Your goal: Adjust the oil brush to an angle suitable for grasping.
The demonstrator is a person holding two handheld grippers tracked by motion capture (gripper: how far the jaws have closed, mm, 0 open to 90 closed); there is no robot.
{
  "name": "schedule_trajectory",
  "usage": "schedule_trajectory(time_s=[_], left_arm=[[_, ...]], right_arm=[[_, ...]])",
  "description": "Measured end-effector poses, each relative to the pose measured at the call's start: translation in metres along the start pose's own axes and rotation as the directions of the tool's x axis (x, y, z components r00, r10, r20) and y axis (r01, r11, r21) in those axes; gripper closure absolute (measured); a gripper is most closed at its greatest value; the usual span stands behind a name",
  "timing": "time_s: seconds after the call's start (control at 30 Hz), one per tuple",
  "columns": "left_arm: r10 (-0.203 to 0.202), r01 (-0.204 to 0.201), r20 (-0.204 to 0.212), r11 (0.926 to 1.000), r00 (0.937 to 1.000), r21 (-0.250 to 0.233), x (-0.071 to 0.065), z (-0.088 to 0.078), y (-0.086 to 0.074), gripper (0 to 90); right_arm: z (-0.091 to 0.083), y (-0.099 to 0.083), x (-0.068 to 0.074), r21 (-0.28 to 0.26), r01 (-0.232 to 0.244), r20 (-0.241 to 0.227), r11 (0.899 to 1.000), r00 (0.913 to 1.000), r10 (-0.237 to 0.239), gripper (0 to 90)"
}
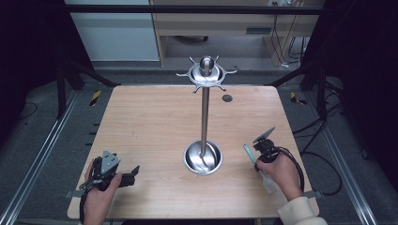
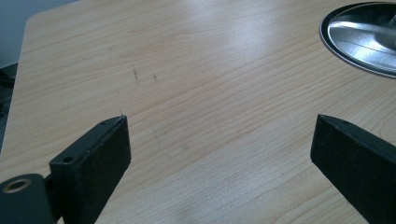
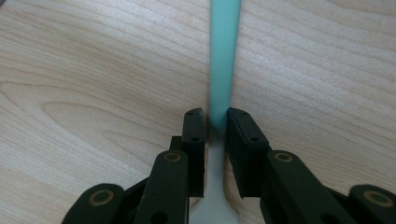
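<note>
Spatula (image 3: 224,60) handle's far end cut off, blade under the hand (image 1: 280,173)

So the count here: one wooden counter (image 1: 150,122), one metal stand (image 1: 204,110) with a round base, one utensil (image 1: 249,152) with a teal handle, and two tools, the left tool (image 1: 133,171) and the right tool (image 1: 257,151). One small dark disc (image 1: 227,98) on the counter too.
</note>
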State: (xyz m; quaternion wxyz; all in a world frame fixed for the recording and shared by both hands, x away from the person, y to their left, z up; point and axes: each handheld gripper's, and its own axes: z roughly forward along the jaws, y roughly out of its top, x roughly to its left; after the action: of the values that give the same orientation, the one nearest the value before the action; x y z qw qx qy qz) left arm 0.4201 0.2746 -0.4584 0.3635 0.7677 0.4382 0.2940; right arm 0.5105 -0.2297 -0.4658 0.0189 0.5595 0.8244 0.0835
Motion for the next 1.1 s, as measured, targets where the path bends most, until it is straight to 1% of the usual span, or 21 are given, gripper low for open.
schedule_trajectory(time_s=[0.1, 0.23, 0.3, 0.4, 0.5, 0.6, 0.67, 0.73, 0.77, 0.8, 0.83, 0.87, 0.9, 0.93, 1.0, 1.07, 1.1], left_arm=[[0.001, -0.001, 0.001, 1.0, 1.0, 0.001, 0.0, 0.0, 0.0, 4.6], [0.002, -0.002, 0.001, 1.0, 1.0, 0.002, 0.0, 0.0, 0.0, 4.5], [0.002, -0.002, 0.0, 1.0, 1.0, 0.002, 0.0, 0.0, 0.0, 4.6], [0.001, -0.001, 0.0, 1.0, 1.0, 0.001, 0.0, 0.0, 0.0, 4.6], [-0.002, 0.002, -0.003, 1.0, 1.0, -0.001, 0.001, 0.0, 0.0, 4.6], [-0.001, 0.001, -0.003, 1.0, 1.0, 0.0, 0.001, 0.001, 0.0, 4.6], [0.007, -0.007, -0.002, 1.0, 1.0, 0.003, 0.001, 0.001, 0.0, 4.6], [0.004, -0.004, -0.004, 1.0, 1.0, 0.004, 0.001, 0.001, 0.0, 4.6], [0.003, -0.003, -0.006, 1.0, 1.0, 0.003, 0.002, 0.0, 0.0, 4.6], [0.004, -0.004, -0.008, 1.0, 1.0, 0.002, 0.002, 0.0, 0.0, 4.6], [0.003, -0.003, -0.01, 1.0, 0.9999, 0.0, 0.002, 0.0, 0.0, 4.6], [0.0, 0.0, -0.01, 1.0, 1.0, 0.002, 0.002, 0.0, 0.0, 4.6], [-0.002, 0.002, -0.012, 1.0, 0.9999, 0.003, 0.003, 0.001, 0.0, 4.6], [-0.004, 0.004, -0.014, 1.0, 0.9999, 0.002, 0.003, 0.0, 0.0, 4.6], [-0.01, 0.01, -0.019, 0.9999, 0.9998, -0.001, 0.005, 0.0, -0.001, 4.6], [-0.017, 0.017, -0.022, 0.9999, 0.9996, 0.003, 0.007, 0.0, -0.002, 4.6], [-0.021, 0.021, -0.022, 0.9998, 0.9995, 0.002, 0.008, 0.0, -0.002, 4.6]], right_arm=[[0.0, 0.0, -0.001, 0.002, -0.003, 0.004, 1.0, 1.0, 0.003, 81.2], [0.0, 0.0, -0.002, 0.004, -0.017, -0.005, 1.0, 0.9998, 0.017, 81.8], [0.0, 0.0, -0.002, 0.005, -0.018, -0.004, 1.0, 0.9998, 0.018, 82.1], [-0.001, -0.003, -0.001, -0.01, -0.012, 0.004, 1.0, 0.9999, 0.012, 82.3], [-0.008, -0.004, -0.003, -0.049, -0.004, -0.008, 0.999, 1.0, 0.003, 82.3], [-0.021, -0.003, -0.004, -0.093, 0.007, -0.02, 0.996, 0.9998, -0.009, 82.3], [-0.032, -0.003, -0.004, -0.137, 0.012, -0.032, 0.991, 0.9994, -0.016, 82.3], [-0.044, -0.002, -0.003, -0.19, 0.012, -0.046, 0.982, 0.9987, -0.021, 82.3], [-0.049, -0.001, -0.002, -0.219, 0.014, -0.055, 0.976, 0.9981, -0.027, 82.3], [-0.056, 0.0, -0.001, -0.26, 0.016, -0.064, 0.966, 0.9974, -0.033, 82.3], [-0.06, 0.001, 0.0, -0.28, 0.012, -0.076, 0.96, 0.9965, -0.034, 82.3], [-0.065, 0.002, 0.002, -0.315, 0.013, -0.095, 0.949, 0.9944, -0.046, 82.3], [-0.071, 0.004, 0.004, -0.348, 0.015, -0.104, 0.937, 0.9931, -0.054, 82.2], [-0.076, 0.005, 0.007, -0.379, 0.017, -0.111, 0.925, 0.9918, -0.064, 82.3], [-0.086, 0.007, 0.01, -0.434, 0.025, -0.1, 0.9, 0.9921, -0.076, 82.2], [-0.093, 0.008, 0.012, -0.492, 0.031, -0.102, 0.87, 0.9904, -0.093, 82.3], [-0.096, 0.008, 0.012, -0.522, 0.03, -0.11, 0.853, 0.9887, -0.102, 82.2]])
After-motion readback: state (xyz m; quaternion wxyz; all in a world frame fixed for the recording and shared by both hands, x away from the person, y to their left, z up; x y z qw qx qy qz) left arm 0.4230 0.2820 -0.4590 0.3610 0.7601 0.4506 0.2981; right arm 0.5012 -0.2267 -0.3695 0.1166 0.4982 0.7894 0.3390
